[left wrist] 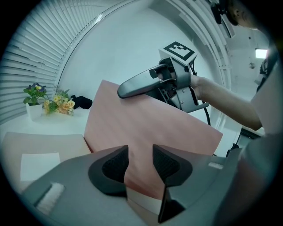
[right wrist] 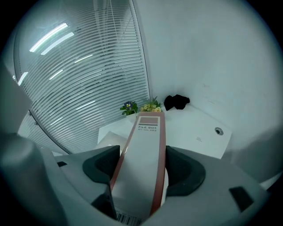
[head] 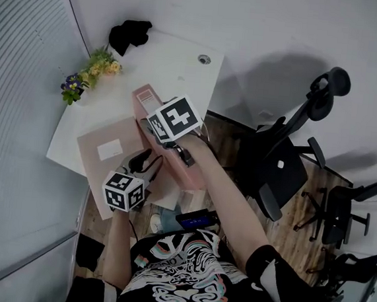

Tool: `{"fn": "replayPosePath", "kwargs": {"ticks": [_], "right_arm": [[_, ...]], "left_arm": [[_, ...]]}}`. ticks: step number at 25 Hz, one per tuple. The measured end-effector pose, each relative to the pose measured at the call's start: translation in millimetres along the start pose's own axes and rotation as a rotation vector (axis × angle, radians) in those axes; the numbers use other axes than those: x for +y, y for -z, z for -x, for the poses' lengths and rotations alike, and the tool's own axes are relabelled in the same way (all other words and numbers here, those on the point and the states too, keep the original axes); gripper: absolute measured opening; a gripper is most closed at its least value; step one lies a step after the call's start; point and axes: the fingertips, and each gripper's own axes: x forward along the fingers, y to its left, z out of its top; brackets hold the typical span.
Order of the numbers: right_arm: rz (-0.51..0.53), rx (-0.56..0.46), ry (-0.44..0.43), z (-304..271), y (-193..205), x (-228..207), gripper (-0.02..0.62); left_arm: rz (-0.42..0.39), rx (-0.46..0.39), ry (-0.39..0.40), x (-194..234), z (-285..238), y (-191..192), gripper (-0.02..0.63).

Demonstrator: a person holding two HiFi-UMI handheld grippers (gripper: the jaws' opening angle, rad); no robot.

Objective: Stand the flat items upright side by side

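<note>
I saw the white table (head: 184,60) filling the upper left of the head view. Near the frame's centre the pink file box (right wrist: 148,132) was held up on edge, with a second file box (head: 109,147) lying flat just left of it. My right gripper (right wrist: 142,167) was clamped across the labelled spine, my left gripper (left wrist: 140,165), lower left, seemed to pinch the box's near corner, though contact was hard to judge, and some flowers (head: 93,71) sat at the table's left edge.

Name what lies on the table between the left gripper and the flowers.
A pink file box lying flat sits between the left gripper and the flowers. The head view shows this.
</note>
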Motion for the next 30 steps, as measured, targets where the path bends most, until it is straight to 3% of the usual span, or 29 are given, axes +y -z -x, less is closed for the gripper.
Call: {"fn": "replayPosePath", "kwargs": {"ticks": [12,19,30], "right_arm": [[-0.040,-0.106,0.066,24,-8,-6,0.313],[-0.038,-0.196,0.095,38,-19,-3,0.313],[-0.025,-0.353,0.134,63,-31,3,0.311]], "left_arm": [[0.017,-0.002,0.026,-8,7,1,0.172],[0.174,-0.061,0.145,-19,11,-5,0.176],[0.168,-0.041,0.181,-32,11,-1,0.184]]}}
